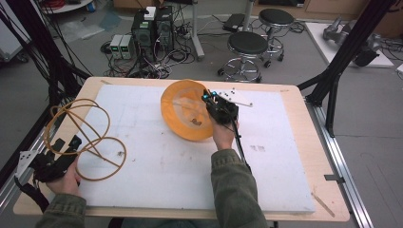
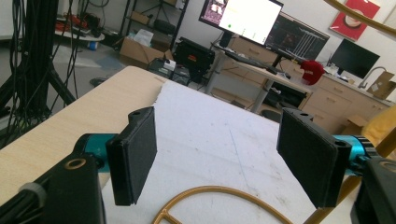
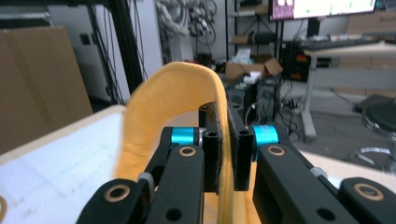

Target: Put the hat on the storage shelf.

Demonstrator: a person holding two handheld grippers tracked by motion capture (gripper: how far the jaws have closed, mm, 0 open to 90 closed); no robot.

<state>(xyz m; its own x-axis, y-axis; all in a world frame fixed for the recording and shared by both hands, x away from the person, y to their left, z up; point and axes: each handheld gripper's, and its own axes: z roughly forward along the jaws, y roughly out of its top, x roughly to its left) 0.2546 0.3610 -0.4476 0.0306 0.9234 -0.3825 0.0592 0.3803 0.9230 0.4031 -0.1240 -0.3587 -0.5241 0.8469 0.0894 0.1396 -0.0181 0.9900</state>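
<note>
Pinched at its 3 o'clock rim by the right gripper (image 1: 215, 100), the orange fabric disc (image 1: 183, 114) at mid-table looks light and floppy, while the left gripper (image 2: 224, 156) is spread.

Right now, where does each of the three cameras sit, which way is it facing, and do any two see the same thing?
High view: above the person's side, looking forward and down on the table; both forearms, left hand-held gripper and right hand-held gripper show.
Left gripper view: rides the left hand-held gripper, facing across the white mat toward desks and monitors; its jaws stand apart over the wire frame.
Right gripper view: rides the right hand-held gripper, jaws clamped on the orange fabric disc.
Shared: the high view also shows the wire frame and the disc.
</note>
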